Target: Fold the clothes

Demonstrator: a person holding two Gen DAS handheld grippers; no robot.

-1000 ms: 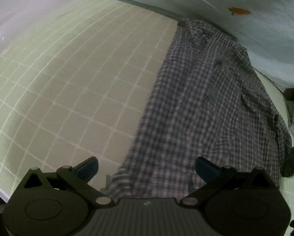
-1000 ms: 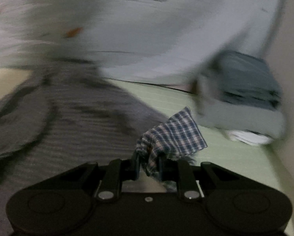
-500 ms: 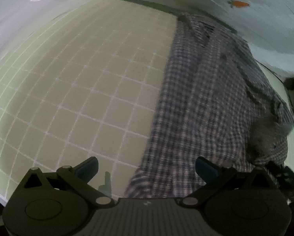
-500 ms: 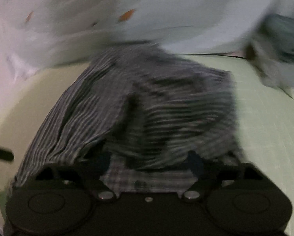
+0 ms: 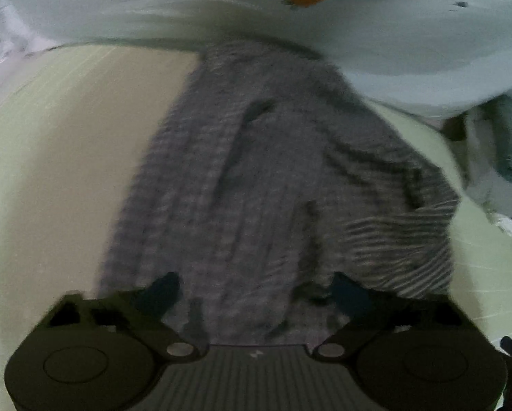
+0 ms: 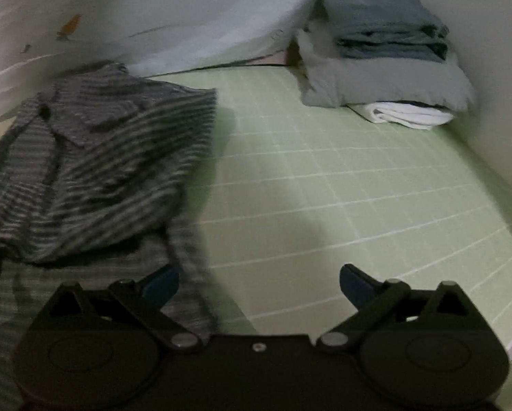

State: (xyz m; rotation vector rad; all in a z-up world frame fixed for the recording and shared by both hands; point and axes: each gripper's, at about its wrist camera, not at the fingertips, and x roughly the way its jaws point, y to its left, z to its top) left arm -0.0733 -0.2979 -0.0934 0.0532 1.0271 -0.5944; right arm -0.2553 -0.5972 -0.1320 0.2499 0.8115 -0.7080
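A pale green gridded surface [image 6: 341,178] fills most of the right wrist view, its white lines running out toward 3 o'clock; in the left wrist view the same surface [image 5: 60,157] shows blurred at 9 o'clock. A pale sheet [image 6: 173,10] printed with small orange marks hangs as a backdrop along 12 o'clock in both views.

The checked shirt [image 5: 256,185] lies spread on the surface, running from 12 o'clock down to 6 o'clock in the left wrist view, with one side folded over itself at about 3 o'clock. In the right wrist view the shirt [image 6: 95,164] sits from 9 to 10 o'clock, its folded flap lying on top of the lower layer, and a narrow edge trails down toward 7 o'clock beside the left finger.

A stack of folded clothes [image 6: 386,54] stands at 1 o'clock in the right wrist view, well apart from the shirt: blue-grey pieces on top, a pale grey one under them, a white one at the bottom.

The left hand-held gripper [image 5: 256,291] hangs over the shirt's near end with its jaws wide apart, holding nothing. The right hand-held gripper [image 6: 259,282] is likewise spread wide over bare surface, its left finger just beside the shirt's edge
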